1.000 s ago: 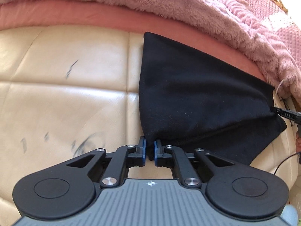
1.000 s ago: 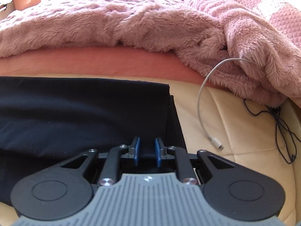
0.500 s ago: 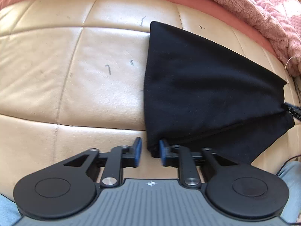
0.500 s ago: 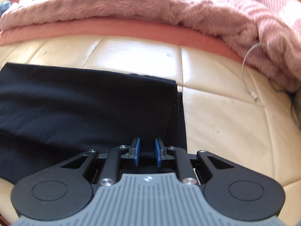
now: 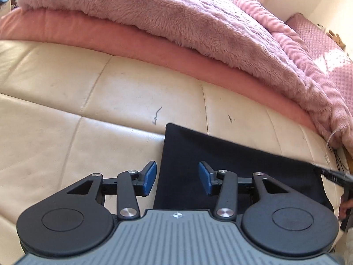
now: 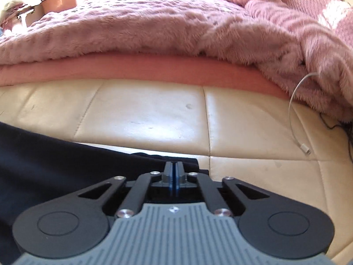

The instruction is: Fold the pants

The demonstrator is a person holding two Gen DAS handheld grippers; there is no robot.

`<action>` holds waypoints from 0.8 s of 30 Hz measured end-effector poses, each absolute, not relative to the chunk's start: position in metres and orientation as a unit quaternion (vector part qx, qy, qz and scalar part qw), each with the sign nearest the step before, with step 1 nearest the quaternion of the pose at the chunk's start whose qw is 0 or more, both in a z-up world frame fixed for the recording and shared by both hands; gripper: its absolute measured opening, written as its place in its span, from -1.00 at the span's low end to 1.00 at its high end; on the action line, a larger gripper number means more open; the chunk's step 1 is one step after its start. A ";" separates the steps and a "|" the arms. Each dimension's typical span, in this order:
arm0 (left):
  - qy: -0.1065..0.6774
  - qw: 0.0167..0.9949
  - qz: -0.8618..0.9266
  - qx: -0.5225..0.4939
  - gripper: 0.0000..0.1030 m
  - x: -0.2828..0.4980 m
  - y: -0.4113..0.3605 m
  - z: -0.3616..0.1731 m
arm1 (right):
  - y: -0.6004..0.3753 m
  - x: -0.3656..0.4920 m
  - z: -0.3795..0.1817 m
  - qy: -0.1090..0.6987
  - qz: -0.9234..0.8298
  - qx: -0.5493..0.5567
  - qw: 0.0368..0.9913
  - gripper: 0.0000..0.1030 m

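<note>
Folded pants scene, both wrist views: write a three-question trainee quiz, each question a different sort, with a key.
1. True or false: the right gripper has its jaws fully together.
2. Multiple choice: the black pants lie on (A) a wooden table, (B) a cream leather cushion, (C) a tiled floor.
3. Fill in: beyond the cushion lies a fluffy ____ blanket.

Key: 1 true. 2 B. 3 pink. Trainer's note: the left gripper is opening, the pants' left edge showing between its pads without being pinched.
</note>
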State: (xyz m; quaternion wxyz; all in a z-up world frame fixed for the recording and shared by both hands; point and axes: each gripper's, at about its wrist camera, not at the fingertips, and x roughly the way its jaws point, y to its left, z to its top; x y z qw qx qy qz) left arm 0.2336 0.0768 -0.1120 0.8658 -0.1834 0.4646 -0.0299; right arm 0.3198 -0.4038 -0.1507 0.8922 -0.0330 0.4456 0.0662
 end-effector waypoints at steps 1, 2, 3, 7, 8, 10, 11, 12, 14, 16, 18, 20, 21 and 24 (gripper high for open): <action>0.463 0.866 -0.030 -0.187 0.07 0.238 0.077 -0.117 | -0.404 0.321 -0.153 0.444 0.066 -0.033 0.893 -1.00; 0.461 0.866 -0.027 -0.192 0.09 0.241 0.077 -0.121 | -0.404 0.322 -0.155 0.443 0.065 -0.034 0.894 -1.00; 0.460 0.865 -0.024 -0.199 0.15 0.241 0.078 -0.125 | -0.404 0.323 -0.156 0.442 0.064 -0.035 0.894 -1.00; 0.462 0.859 -0.003 -0.221 0.18 0.242 0.086 -0.138 | -0.408 0.322 -0.157 0.439 0.056 -0.018 0.897 -1.00; 0.462 0.857 -0.006 -0.229 0.19 0.241 0.089 -0.140 | -0.407 0.321 -0.156 0.438 0.056 -0.019 0.897 -1.00; 0.458 0.855 -0.017 -0.241 0.23 0.234 0.092 -0.139 | -0.408 0.318 -0.148 0.433 0.056 -0.016 0.900 -1.00; 0.459 0.854 -0.024 -0.244 0.24 0.233 0.094 -0.140 | -0.408 0.314 -0.142 0.424 0.054 -0.018 0.904 -1.00; 0.459 0.852 -0.028 -0.249 0.25 0.232 0.095 -0.142 | -0.407 0.309 -0.134 0.416 0.054 -0.022 0.908 -1.00; 0.459 0.847 -0.040 -0.265 0.25 0.226 0.097 -0.146 | -0.401 0.293 -0.121 0.406 0.062 -0.016 0.912 -1.00; 0.453 0.846 -0.049 -0.276 0.25 0.221 0.096 -0.150 | -0.391 0.275 -0.113 0.399 0.084 -0.002 0.913 -0.97; 0.446 0.844 -0.057 -0.293 0.21 0.215 0.096 -0.154 | -0.375 0.258 -0.110 0.398 0.104 0.003 0.912 -0.97; 0.438 0.837 -0.063 -0.322 0.20 0.209 0.098 -0.159 | -0.359 0.242 -0.112 0.398 0.124 0.008 0.909 -0.97; 0.434 0.833 -0.065 -0.336 0.16 0.207 0.100 -0.161 | -0.349 0.235 -0.115 0.397 0.133 0.005 0.908 -0.97; 0.430 0.818 -0.072 -0.375 0.04 0.203 0.108 -0.169 | -0.323 0.221 -0.123 0.403 0.163 0.003 0.900 -0.97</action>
